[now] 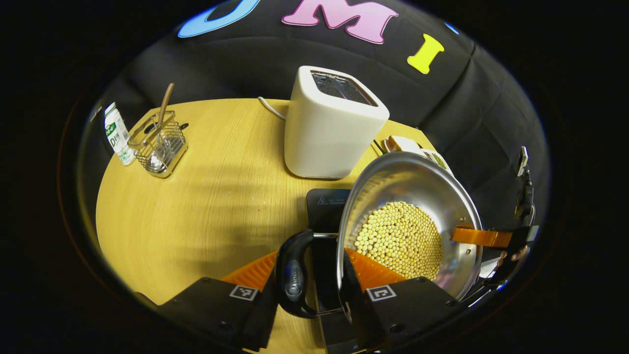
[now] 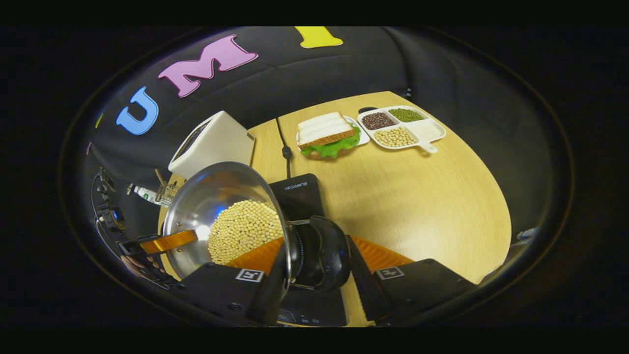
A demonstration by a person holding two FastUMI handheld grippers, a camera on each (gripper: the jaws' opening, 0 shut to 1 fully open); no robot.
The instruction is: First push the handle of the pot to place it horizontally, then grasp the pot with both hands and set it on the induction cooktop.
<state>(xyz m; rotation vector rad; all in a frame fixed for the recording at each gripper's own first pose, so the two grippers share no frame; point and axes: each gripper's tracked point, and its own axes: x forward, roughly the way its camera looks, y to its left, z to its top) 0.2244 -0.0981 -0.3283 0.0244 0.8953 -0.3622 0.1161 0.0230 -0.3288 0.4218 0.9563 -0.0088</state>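
A steel pot point(image 1: 417, 187) holding yellow beans point(image 1: 400, 238) hangs over the black induction cooktop point(image 1: 327, 206); whether it rests on it is unclear. My left gripper point(image 1: 308, 278) is shut on one black side handle point(image 1: 294, 275), one finger outside the loop and the other inside the pot wall. In the right gripper view, my right gripper point(image 2: 317, 263) clamps the opposite black handle point(image 2: 322, 250) of the pot point(image 2: 216, 191) the same way, above the cooktop point(image 2: 300, 194). Each view shows the other gripper across the rim, the right gripper point(image 1: 484, 237) in one and the left gripper point(image 2: 167, 241) in the other.
A white toaster point(image 1: 329, 123) stands just behind the cooktop, its cable point(image 2: 285, 147) running back. A wire cutlery rack point(image 1: 159, 145) and a bottle point(image 1: 117, 132) sit far left. A sandwich on a plate point(image 2: 327, 132) and a divided tray of beans point(image 2: 422, 130) lie at the table's far side.
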